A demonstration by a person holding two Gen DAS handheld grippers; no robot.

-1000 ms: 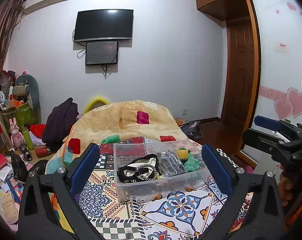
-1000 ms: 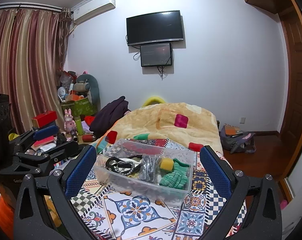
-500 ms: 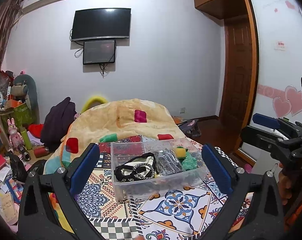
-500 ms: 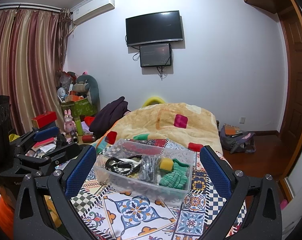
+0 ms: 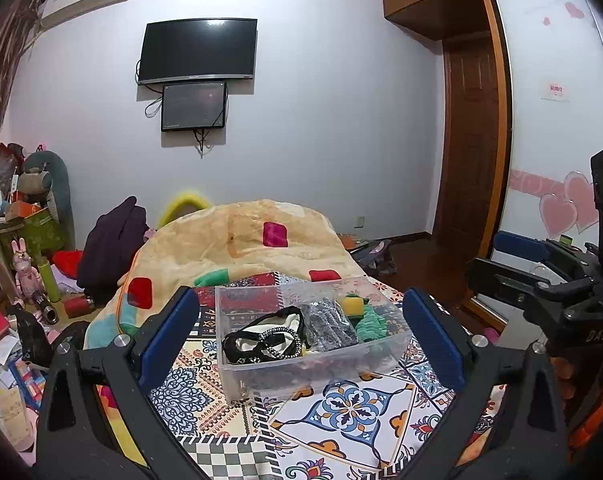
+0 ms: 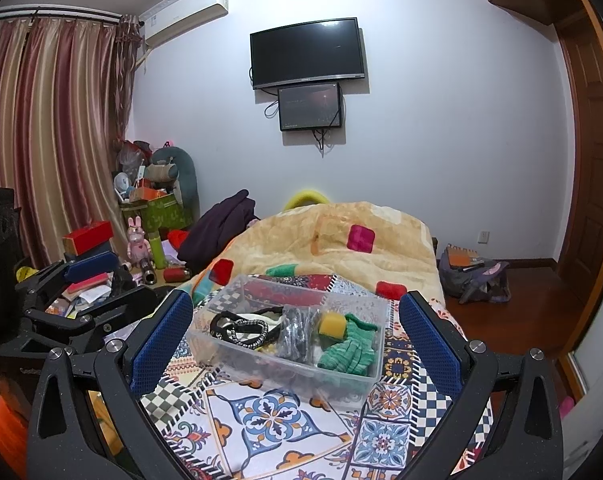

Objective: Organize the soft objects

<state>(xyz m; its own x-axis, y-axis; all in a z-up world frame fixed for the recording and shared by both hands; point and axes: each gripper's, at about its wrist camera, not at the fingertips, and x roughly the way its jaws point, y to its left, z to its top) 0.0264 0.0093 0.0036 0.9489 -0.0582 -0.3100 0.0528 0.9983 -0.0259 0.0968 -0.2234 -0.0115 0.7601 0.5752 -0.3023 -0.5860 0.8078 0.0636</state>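
Both claws, left claw [image 5: 301, 332] and right claw [image 6: 295, 334], are being held wide open and empty; the floppy green glove [image 6: 347, 354] is probably best pinched mid-bunch, it's light and squishy.

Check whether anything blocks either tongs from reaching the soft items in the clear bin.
Nothing visible does. The clear bin is open-topped, no lid, and both the left tongs and right tongs are open with bare patterned cloth between them and it.
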